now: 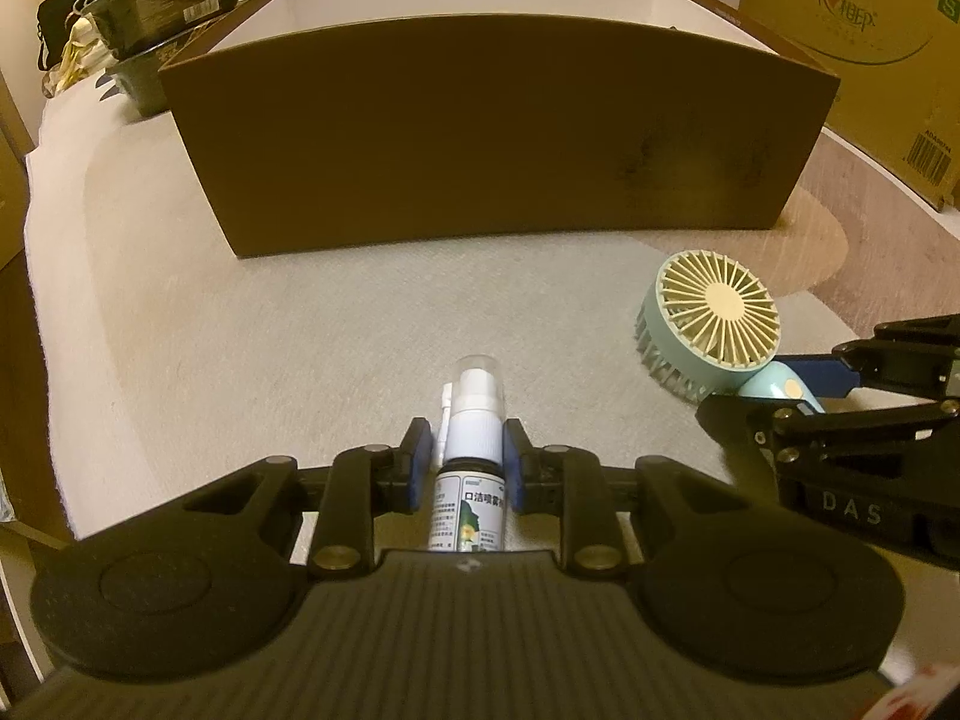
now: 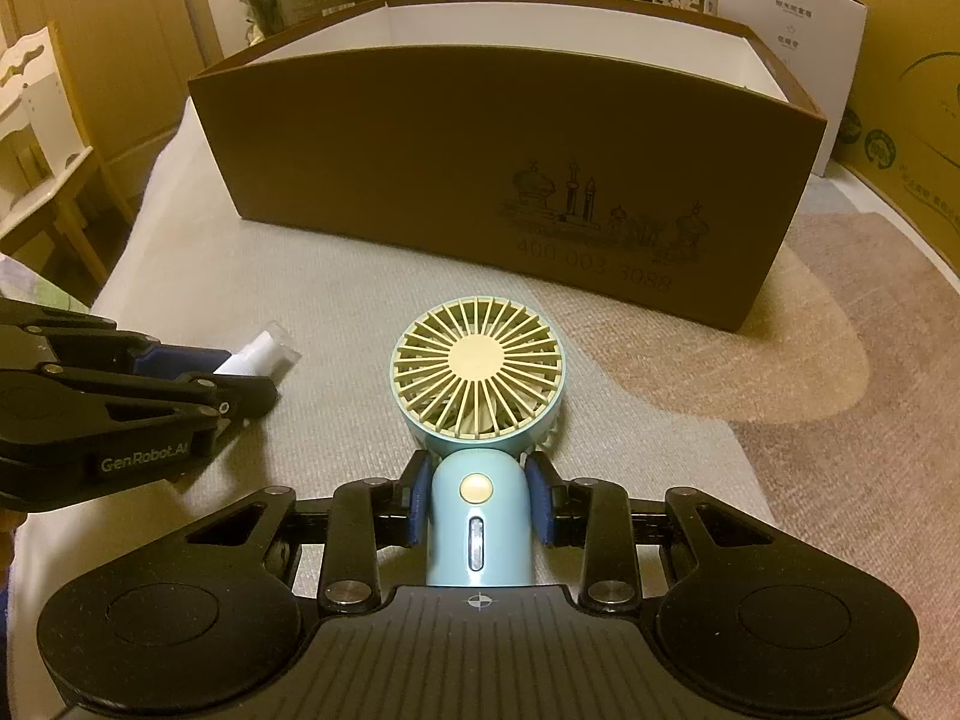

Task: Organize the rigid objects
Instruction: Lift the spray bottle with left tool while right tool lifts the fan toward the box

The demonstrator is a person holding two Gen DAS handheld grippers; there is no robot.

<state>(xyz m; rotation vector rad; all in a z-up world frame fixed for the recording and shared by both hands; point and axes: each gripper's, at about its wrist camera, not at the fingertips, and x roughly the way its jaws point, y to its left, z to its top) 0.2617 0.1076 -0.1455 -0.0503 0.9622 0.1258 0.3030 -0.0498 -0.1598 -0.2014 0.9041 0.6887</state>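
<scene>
My left gripper (image 1: 468, 456) is clamped on the spray bottle (image 1: 471, 468), its blue pads (image 1: 420, 462) pressing either side at the shoulder where the white pump meets the dark labelled body. The bottle points away from me toward the box (image 1: 492, 138), its clear cap at the far end, low over the pale cloth (image 1: 270, 348). My right gripper (image 2: 480, 504) is clamped on the fan (image 2: 477, 414), with the pads (image 2: 543, 501) squeezing the light blue handle just below the round head. The cream grille faces up, and the handle's button and slim light strip sit between the fingers. From the right wrist I see the left gripper off to the left with the bottle's white pump and clear cap poking out past its fingers; from the left wrist the fan sits off to the right, held in the right gripper. The brown box stands open-topped straight ahead of both, white inside, well apart from both objects. Cartons (image 1: 870, 48) crowd behind it.
</scene>
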